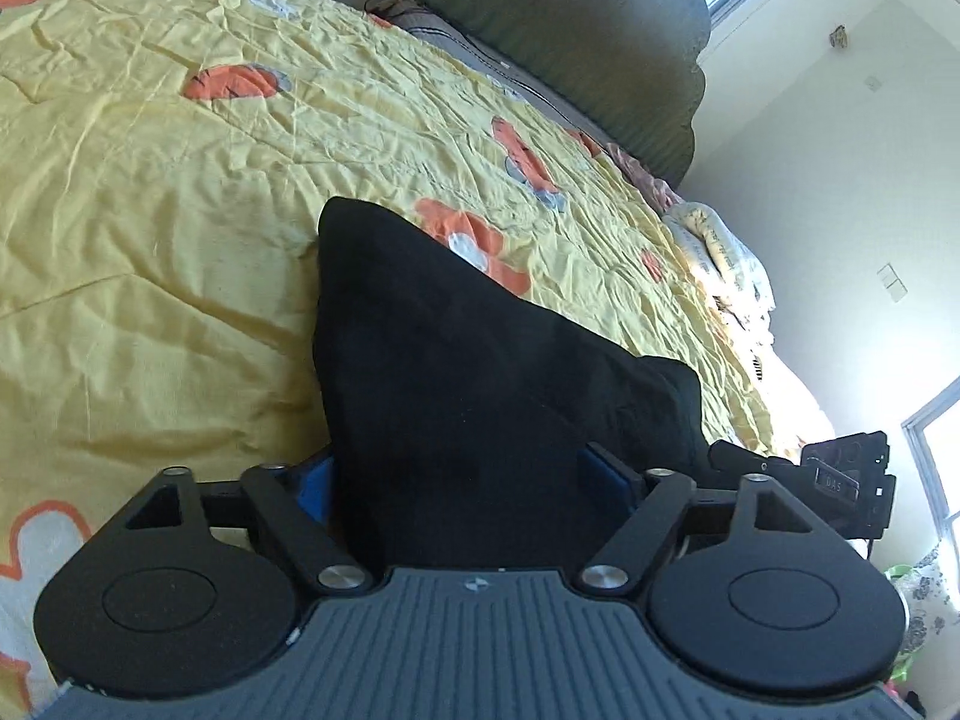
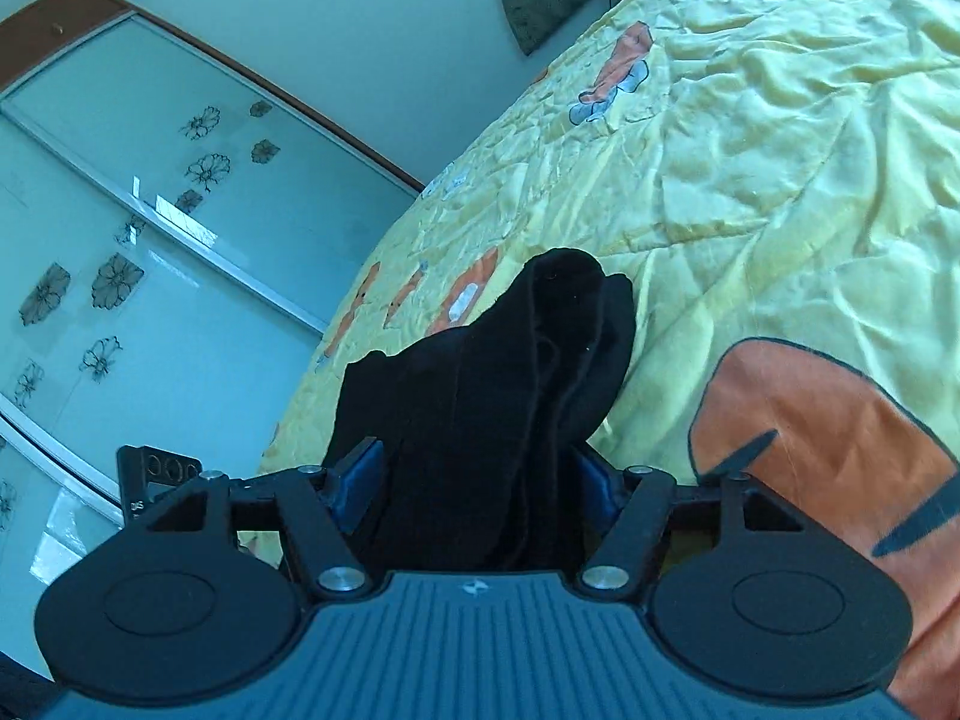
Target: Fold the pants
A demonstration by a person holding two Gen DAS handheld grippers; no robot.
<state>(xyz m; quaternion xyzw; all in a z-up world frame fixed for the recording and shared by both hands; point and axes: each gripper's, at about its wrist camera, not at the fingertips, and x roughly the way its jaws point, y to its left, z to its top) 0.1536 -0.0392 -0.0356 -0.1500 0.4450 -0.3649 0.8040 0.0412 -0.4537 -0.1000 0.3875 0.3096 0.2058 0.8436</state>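
The black pants (image 1: 456, 372) lie on a yellow bed cover (image 1: 150, 210) with orange patches. In the left wrist view my left gripper (image 1: 462, 474) has its blue pads on either side of a wide bunch of the black cloth, which rises between them and hides the fingertips. In the right wrist view my right gripper (image 2: 474, 474) holds another bunched part of the pants (image 2: 510, 378) between its blue pads, with folds of cloth standing up above the cover (image 2: 780, 150). The other gripper's body shows at the right edge of the left wrist view (image 1: 840, 480).
A dark green headboard cushion (image 1: 570, 18) runs along the far end of the bed. A rolled pale blanket (image 1: 720, 252) lies at the bed's edge. A glass wardrobe door with flower prints (image 2: 150, 210) stands beside the bed. Windows (image 1: 942, 462) are on the wall.
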